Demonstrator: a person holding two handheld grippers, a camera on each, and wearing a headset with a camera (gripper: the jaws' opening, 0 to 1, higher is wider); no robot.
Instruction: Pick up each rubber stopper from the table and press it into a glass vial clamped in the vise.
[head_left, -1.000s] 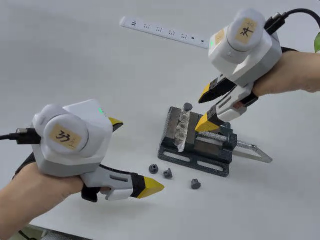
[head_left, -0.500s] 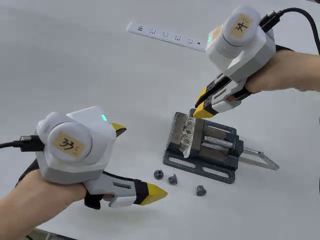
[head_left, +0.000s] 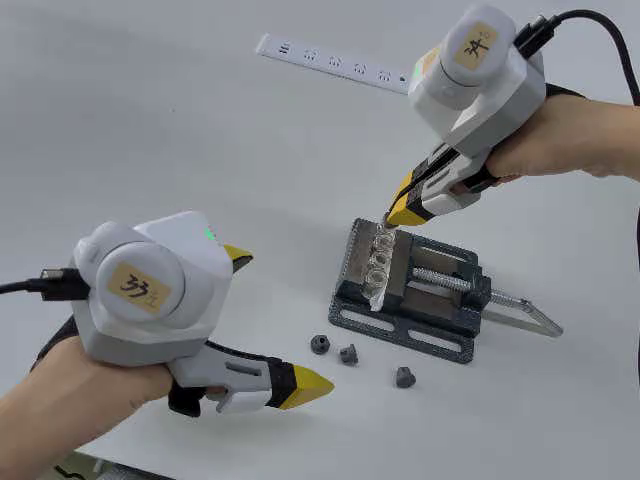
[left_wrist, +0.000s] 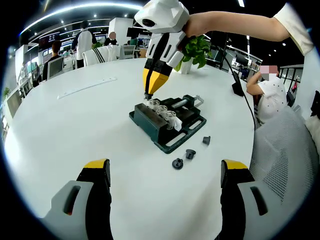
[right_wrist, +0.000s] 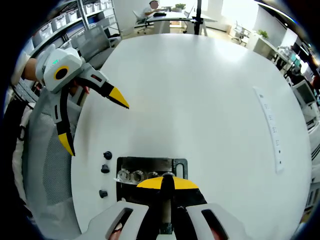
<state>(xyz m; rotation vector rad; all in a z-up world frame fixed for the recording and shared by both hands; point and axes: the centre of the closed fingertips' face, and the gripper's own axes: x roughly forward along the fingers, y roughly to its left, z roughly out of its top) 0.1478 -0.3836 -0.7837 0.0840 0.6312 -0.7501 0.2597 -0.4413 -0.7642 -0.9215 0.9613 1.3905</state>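
A dark vise (head_left: 440, 300) (left_wrist: 185, 122) (right_wrist: 150, 162) clamps a row of glass vials (head_left: 378, 258) (left_wrist: 162, 108) (right_wrist: 130, 176). My right gripper (head_left: 398, 215) (left_wrist: 150, 90) (right_wrist: 166, 182) points down at the vial farthest from me. It is shut, and a dark rubber stopper (right_wrist: 167, 176) shows between its tips. Three loose grey stoppers (head_left: 320, 344) (head_left: 348, 353) (head_left: 404, 377) lie on the table in front of the vise. My left gripper (head_left: 273, 320) (left_wrist: 165, 165) (right_wrist: 96, 126) hovers open to their left, with nothing between its jaws.
A white power strip (head_left: 335, 62) (left_wrist: 85, 87) (right_wrist: 270, 125) lies at the far side of the white table (head_left: 150, 150). The vise's metal handle (head_left: 525, 310) sticks out to the right. People sit at desks beyond the table in the gripper views.
My right gripper went from open beside the vise to shut, with its tips at the far vial where a stopper sat. The left gripper has barely moved.
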